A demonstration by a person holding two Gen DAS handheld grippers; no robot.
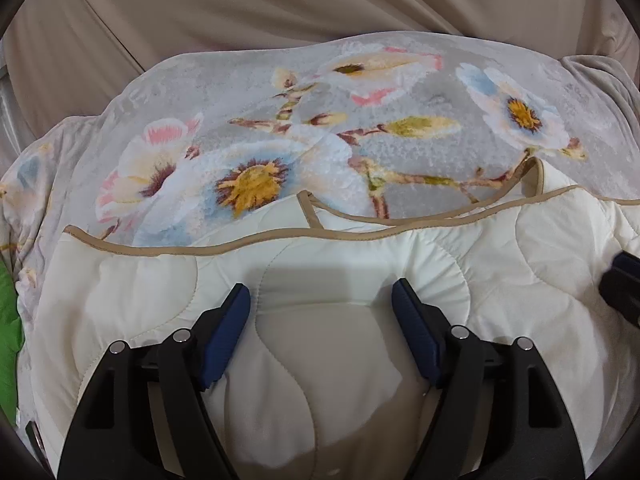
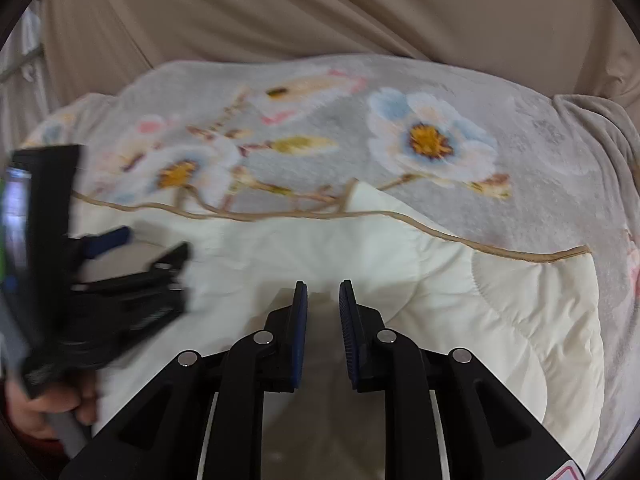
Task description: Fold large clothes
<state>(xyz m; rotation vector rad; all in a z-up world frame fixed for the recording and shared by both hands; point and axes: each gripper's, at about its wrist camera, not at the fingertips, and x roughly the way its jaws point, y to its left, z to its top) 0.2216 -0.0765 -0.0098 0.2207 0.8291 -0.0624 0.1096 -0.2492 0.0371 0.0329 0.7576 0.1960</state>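
Observation:
A large quilt lies spread out, its cream quilted side [image 1: 140, 288] folded over its grey floral side [image 1: 400, 92], with a tan binding [image 1: 280, 240] along the folded edge. My left gripper [image 1: 320, 288] hovers over the cream part with its blue pads wide apart and nothing between them. In the right wrist view my right gripper [image 2: 323, 284] is over the cream side [image 2: 500, 300], its jaws a narrow gap apart and holding no cloth. The left gripper [image 2: 152, 244] shows blurred at the left there, and a piece of the right gripper [image 1: 622, 280] shows at the left view's right edge.
A beige sheet [image 1: 240, 0] covers the surface behind the quilt. Something green [image 1: 8, 320] lies at the quilt's left edge. A person's hand [image 2: 40, 404] grasps the left gripper's handle. A pale rail [image 2: 24, 52] stands at the far left.

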